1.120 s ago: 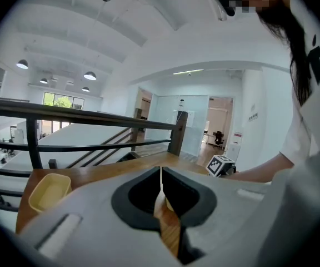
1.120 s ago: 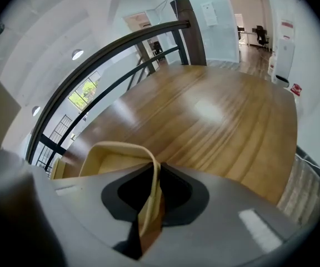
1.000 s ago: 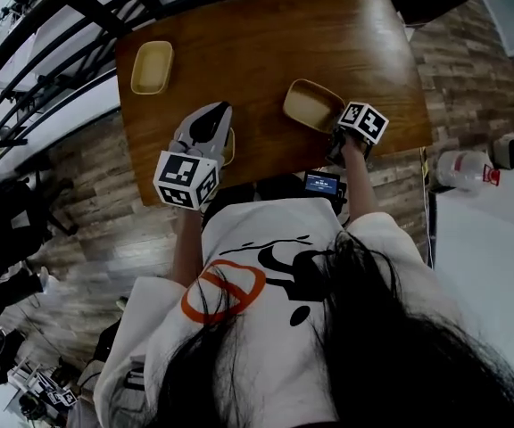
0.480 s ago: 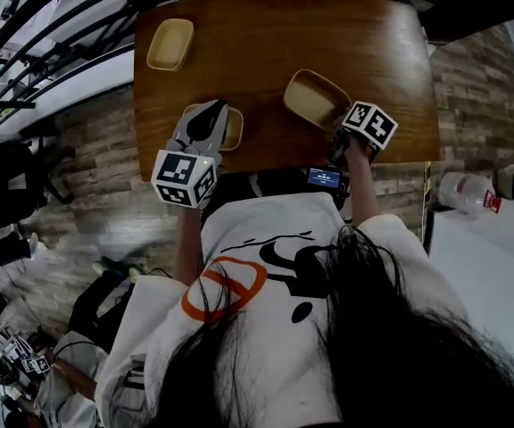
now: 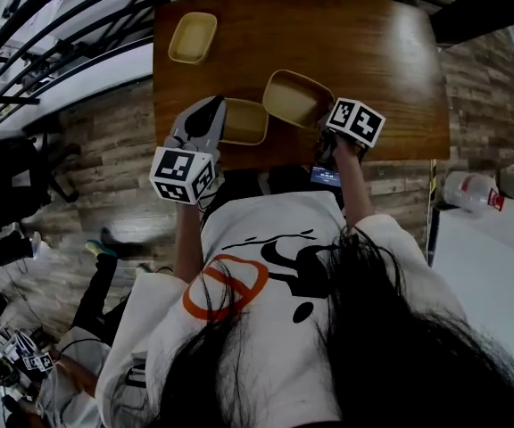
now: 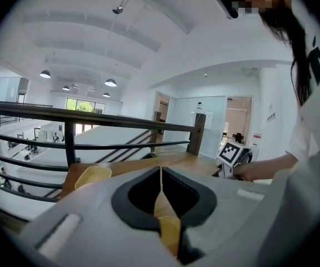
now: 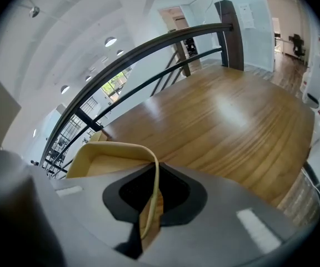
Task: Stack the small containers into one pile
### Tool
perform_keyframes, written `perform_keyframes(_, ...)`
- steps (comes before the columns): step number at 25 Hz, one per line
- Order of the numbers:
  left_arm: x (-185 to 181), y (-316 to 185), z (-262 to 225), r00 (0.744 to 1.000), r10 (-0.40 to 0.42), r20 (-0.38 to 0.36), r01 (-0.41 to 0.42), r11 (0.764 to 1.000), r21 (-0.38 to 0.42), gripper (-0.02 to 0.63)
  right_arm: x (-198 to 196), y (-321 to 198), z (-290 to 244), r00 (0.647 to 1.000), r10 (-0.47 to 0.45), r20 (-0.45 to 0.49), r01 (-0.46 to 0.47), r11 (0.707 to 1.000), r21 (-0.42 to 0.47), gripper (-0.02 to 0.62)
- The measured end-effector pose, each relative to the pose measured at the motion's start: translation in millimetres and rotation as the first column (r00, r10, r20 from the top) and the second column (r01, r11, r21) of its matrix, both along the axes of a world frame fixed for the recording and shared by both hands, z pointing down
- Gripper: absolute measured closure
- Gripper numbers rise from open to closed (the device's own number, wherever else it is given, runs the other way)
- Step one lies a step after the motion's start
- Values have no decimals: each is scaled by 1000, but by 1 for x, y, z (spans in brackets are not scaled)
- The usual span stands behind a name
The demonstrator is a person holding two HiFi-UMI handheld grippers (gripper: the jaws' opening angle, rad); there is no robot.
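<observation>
Three shallow yellow containers are on or over the wooden table (image 5: 373, 52). One container (image 5: 193, 37) lies alone at the far left corner, also visible as the container (image 6: 92, 177). My left gripper (image 5: 221, 116) is shut on the near rim of a second container (image 5: 244, 121); its rim (image 6: 168, 227) shows pinched between the jaws of the left gripper (image 6: 161, 174). My right gripper (image 5: 323, 134) is shut on the rim of the third, larger container (image 5: 295, 98), seen as the container (image 7: 107, 157) at the right gripper (image 7: 153, 191). The two held containers sit edge to edge.
A dark metal railing (image 5: 70, 25) runs past the table's far and left sides. The table's near edge (image 5: 391, 154) lies just in front of both grippers. A white bottle (image 5: 467, 188) stands on the floor at the right. Wooden flooring surrounds the table.
My right gripper has carried its container leftward, closing the gap to the container in my left gripper. Both grippers stay shut on their rims.
</observation>
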State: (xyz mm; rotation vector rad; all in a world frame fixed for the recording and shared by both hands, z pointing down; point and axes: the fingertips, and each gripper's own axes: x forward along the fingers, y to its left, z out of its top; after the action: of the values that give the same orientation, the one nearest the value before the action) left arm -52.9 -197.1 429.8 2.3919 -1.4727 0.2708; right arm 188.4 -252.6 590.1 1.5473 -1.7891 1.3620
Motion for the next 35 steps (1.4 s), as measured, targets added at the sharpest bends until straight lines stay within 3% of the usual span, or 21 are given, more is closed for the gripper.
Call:
perform_keyframes(9,-58,4,-2,1000,19,-16,-19,1000,13,604,-96,25,-4,995,-96,5,96,995,-5,560)
perform_keyframes(17,-91,6,0,999,44,-29,-43,999,22,604,-146,43,5,986,-163,-42,162,987,-23,560)
perform_keyframes(27,-105,9,4,997,57,-42,-56,998,23,604,-153,55,21,971,-191,-146,187,981,-43,560)
perform_keyframes(35,-105,8,4,997,64,-45,-63,998,24,604,-146,51,24,963,-172,-209,176,984,4,560)
